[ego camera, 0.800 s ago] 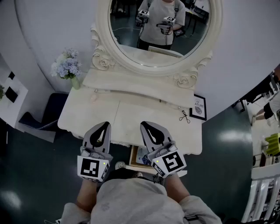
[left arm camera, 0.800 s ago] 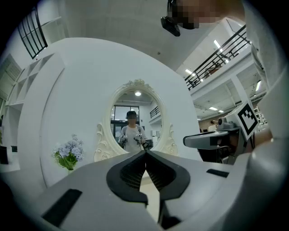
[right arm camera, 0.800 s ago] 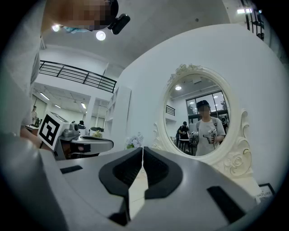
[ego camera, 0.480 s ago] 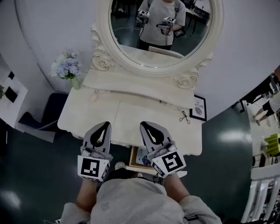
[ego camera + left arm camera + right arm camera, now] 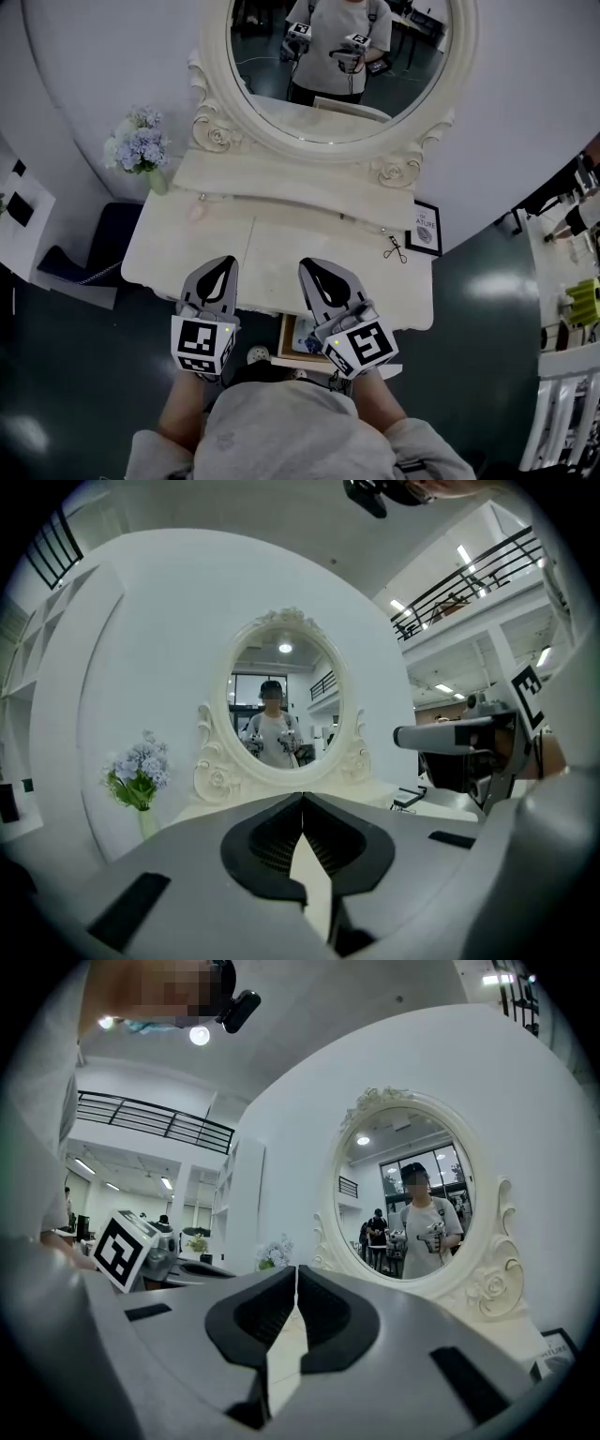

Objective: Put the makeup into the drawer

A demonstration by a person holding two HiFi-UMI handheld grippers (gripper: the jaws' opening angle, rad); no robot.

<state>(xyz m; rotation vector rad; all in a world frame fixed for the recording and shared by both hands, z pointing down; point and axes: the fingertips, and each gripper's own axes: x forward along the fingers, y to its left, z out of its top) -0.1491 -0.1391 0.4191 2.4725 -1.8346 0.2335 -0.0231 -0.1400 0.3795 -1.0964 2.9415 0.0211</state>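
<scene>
We held the left tool (image 5: pixel 223 265) and right tool (image 5: pixel 311 268) pressed together, empty, level over the surface's (image 5: pixel 281 246) front edge, likely idle, since makeup (image 5: pixel 302 335) apparently lay in the open drawer (image 5: pixel 285 345).

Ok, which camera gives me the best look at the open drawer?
The head view: the drawer shows pulled out below the tabletop edge, partly covered by the right gripper. Both gripper views look toward the mirror and miss it.

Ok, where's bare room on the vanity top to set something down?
The wide middle of the tabletop is bare, between the small pale item at left and the scissor-like tool at right. The right end is crowded: tool and picture frame.
</scene>
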